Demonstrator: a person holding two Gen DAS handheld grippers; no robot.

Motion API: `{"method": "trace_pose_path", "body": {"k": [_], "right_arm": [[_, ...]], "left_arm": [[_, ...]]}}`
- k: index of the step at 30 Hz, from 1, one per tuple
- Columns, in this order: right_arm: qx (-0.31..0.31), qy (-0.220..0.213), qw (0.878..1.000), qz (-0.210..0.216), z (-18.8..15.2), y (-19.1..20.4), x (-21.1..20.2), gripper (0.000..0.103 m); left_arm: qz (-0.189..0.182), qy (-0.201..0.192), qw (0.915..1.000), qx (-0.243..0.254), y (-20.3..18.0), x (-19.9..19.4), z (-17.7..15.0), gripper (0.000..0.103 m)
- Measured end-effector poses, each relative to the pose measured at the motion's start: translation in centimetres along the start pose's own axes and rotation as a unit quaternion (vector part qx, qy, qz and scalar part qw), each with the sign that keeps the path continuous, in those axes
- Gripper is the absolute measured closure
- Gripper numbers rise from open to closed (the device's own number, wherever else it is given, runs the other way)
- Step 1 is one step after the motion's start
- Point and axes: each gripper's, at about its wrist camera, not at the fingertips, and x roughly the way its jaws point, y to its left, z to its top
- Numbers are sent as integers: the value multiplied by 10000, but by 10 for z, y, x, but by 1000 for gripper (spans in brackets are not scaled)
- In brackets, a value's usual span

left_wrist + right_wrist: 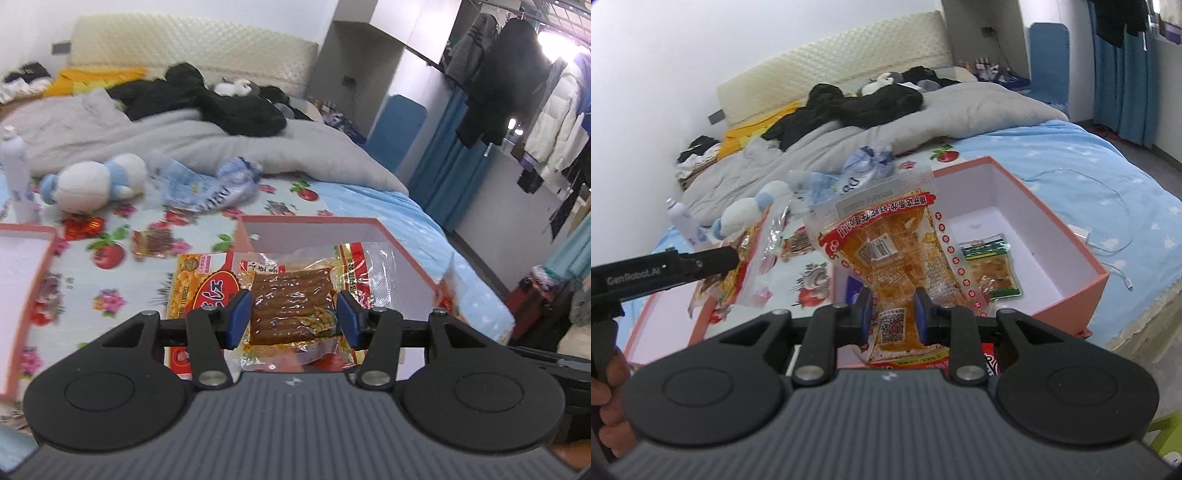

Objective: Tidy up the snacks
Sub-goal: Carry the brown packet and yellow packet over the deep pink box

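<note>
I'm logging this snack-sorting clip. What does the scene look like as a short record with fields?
setting: bed with floral sheet
left tongs: shut on brown snack pack
right tongs: shut on orange snack pack, lifted upright
container: pink box
in box: green-topped packet
nearby: plush toy

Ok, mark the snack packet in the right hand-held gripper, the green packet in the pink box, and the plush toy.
orange snack packet [886, 258], right wrist view, its printed middle.
green packet [991, 266], right wrist view, its clear centre.
plush toy [94, 181], left wrist view, its white body.
</note>
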Motion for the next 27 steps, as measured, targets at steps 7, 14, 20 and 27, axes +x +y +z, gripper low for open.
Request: {"method": "trace_pose_path", "body": {"k": [7,14,20,27], "right_arm": [[14,81,9999,-80,27,-25,38,75],[36,261,9996,-111,45,-46,82,74],[137,515,9983,-217,46,-67,117,73],[228,713,9968,-293,45,-78,139,68]], "left_arm": [[-137,276,9995,116,-14,62,25,47],[-333,586,9975,223,-29,130,44,47],[-396,944,9943,306,-38,185,45,47],[-436,1210,9913,296,-34,211,49,46]]}}
